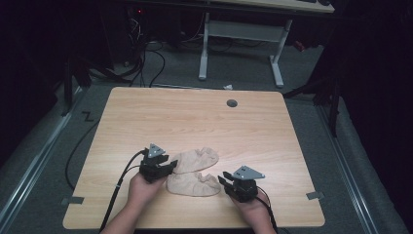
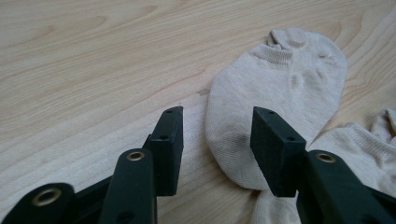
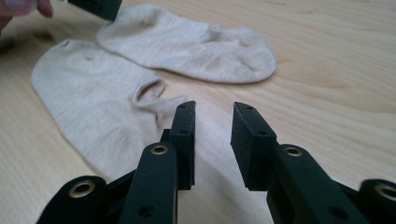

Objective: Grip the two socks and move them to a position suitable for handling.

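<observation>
Socks lie together near the table's [image 1: 146, 112] front edge: the near sock [image 1: 194, 185] just left of the right claw [image 1: 225, 182], whose jaws stand apart and empty. Behind it, the far sock [image 1: 196, 160] lies just right of the left claw [image 1: 171, 165], jaws apart over its end, not pressing.

Both forearms come in from the near edge. The left hand-held gripper [image 1: 168, 165] has its jaws apart with nothing clamped; the right hand-held gripper [image 1: 225, 181] points left, jaws parted, empty.

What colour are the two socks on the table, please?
Both socks are plain pale beige; the right gripper view shows them best.
</observation>
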Demonstrator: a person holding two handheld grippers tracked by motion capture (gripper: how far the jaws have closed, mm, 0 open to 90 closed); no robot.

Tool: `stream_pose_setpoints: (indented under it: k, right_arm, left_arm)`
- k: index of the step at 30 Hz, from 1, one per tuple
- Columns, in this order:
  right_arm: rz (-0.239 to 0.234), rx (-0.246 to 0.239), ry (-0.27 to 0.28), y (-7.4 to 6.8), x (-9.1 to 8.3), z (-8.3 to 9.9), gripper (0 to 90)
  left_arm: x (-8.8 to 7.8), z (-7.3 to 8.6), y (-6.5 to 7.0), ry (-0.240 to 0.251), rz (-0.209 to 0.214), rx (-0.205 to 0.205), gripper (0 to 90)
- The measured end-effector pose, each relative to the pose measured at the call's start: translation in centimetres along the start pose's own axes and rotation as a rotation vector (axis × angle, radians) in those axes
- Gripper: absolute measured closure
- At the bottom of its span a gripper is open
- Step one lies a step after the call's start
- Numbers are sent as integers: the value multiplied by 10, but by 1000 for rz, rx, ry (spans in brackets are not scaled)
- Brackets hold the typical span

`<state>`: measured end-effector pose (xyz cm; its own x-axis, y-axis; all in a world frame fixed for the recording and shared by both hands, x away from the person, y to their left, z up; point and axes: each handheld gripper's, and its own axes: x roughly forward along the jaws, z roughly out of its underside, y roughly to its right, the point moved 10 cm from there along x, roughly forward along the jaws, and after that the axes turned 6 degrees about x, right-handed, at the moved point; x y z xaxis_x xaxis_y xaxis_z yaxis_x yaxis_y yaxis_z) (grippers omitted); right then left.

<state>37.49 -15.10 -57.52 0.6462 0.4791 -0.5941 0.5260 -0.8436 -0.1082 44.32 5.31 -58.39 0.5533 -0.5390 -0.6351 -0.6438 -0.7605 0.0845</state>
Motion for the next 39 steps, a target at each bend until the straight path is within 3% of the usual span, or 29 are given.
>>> stream_pose_setpoints:
  k: [7,16,22,28,34,39]
  right_arm:
    - [10,25,-6,8,16,-15,713]
    - [36,55,-28,23,49,-39,673]
    - [53,68,-70,31,72,-46,637]
    - [54,101,-109,38,83,-38,641]
    - [32,65,-112,31,83,-38,847]
    - [39,38,-71,25,76,-46,866]
  left_arm:
    - [7,2,7,2,36,-1,666]
    - [9,1,4,13,6,2,823]
    - [10,0,0,19,-9,9,847]
    - [13,1,-4,8,-27,22,854]
    - [13,1,-7,8,-58,30,864]
    - [4,-7,-6,50,-67,35,866]
